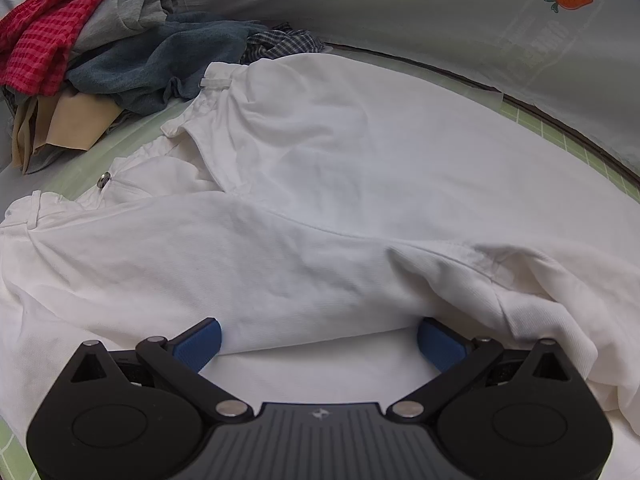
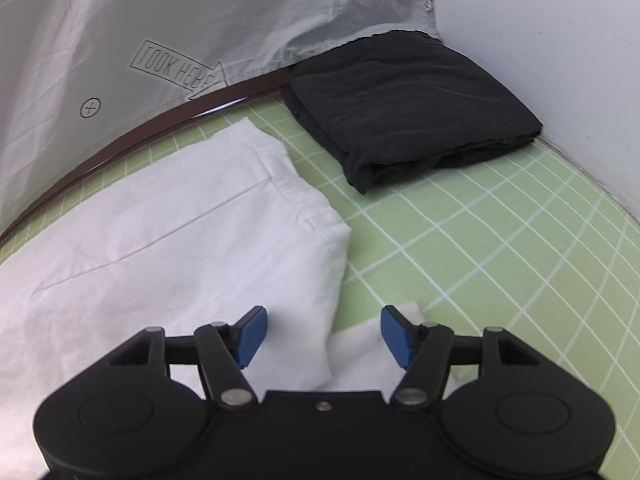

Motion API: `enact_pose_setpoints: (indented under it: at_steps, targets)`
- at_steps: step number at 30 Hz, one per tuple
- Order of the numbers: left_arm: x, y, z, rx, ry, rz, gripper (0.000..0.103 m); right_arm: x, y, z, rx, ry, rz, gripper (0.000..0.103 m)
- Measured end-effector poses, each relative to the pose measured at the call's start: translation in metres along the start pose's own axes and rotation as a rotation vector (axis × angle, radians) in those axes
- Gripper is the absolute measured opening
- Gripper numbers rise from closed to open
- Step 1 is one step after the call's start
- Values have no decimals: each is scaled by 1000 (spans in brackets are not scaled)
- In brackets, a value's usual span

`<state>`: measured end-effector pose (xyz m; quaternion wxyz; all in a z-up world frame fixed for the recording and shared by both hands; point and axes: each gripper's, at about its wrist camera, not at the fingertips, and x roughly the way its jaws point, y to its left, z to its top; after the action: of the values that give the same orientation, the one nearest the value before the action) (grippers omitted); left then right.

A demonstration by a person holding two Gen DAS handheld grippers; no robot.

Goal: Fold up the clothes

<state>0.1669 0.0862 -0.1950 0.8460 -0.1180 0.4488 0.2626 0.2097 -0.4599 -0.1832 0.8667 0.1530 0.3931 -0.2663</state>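
Note:
White trousers [image 1: 320, 184] lie spread across the green grid mat, waistband and metal button [image 1: 104, 180] at the left. My left gripper [image 1: 320, 344] is open, its blue pads [image 1: 200, 344] straddling a raised fold of the near leg. In the right wrist view the trousers' hem end [image 2: 180, 240] lies on the mat [image 2: 500, 260]. My right gripper [image 2: 324, 336] is open, low over the hem's near corner, with cloth between and under the fingers. A folded black garment [image 2: 408, 112] lies at the far right corner.
A pile of unfolded clothes sits at the far left: red checked cloth [image 1: 44, 28], grey shirt [image 1: 124, 4], dark blue towel [image 1: 160, 68], beige cloth [image 1: 60, 124]. A grey sheet backdrop [image 2: 160, 40] with printed marks and a white wall [image 2: 560, 60] bound the mat.

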Motion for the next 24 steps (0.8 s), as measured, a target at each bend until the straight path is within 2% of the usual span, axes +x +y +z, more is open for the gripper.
enact_pose_setpoints:
  at_steps: [1,2,3,5,8,11,13,15,17,19,22,24]
  targets:
    - [0,0,0,-1,-1,1,103,2,2,2,-12,2,13,47]
    - [0,0,0,-2,-1,2,103,4,5,4,-27,0,25,29]
    - [0,0,0,-2,-1,2,103,5,12,6,-59,-11,20,17]
    - [0,0,0,-4,-1,3,103,5,32,7,-161,-41,-22,11]
    - [-1,0,0,-4,-1,3,103,5,69,3,-375,-89,-66,9]
    - [0,0,0,-3,0,3,103,10,103,-10,-585,-101,-90,10]
    - [-1,1,0,-4,-1,3,103,13,122,-24,-744,-113,-102,13]
    - [-1,1,0,-3,-3,2,103,13,139,-41,-911,-137,-101,20]
    - [-1,1,0,-3,-4,2,103,8,148,-51,-998,-159,-94,18]
    - [-1,1,0,-4,-6,3,103,0,144,-45,-900,-153,-43,20]
    - [-1,1,0,-4,-10,3,103,-18,121,-24,-615,-166,43,25]
    - [-1,1,0,-5,-11,3,103,-33,97,-11,-417,-204,79,35]
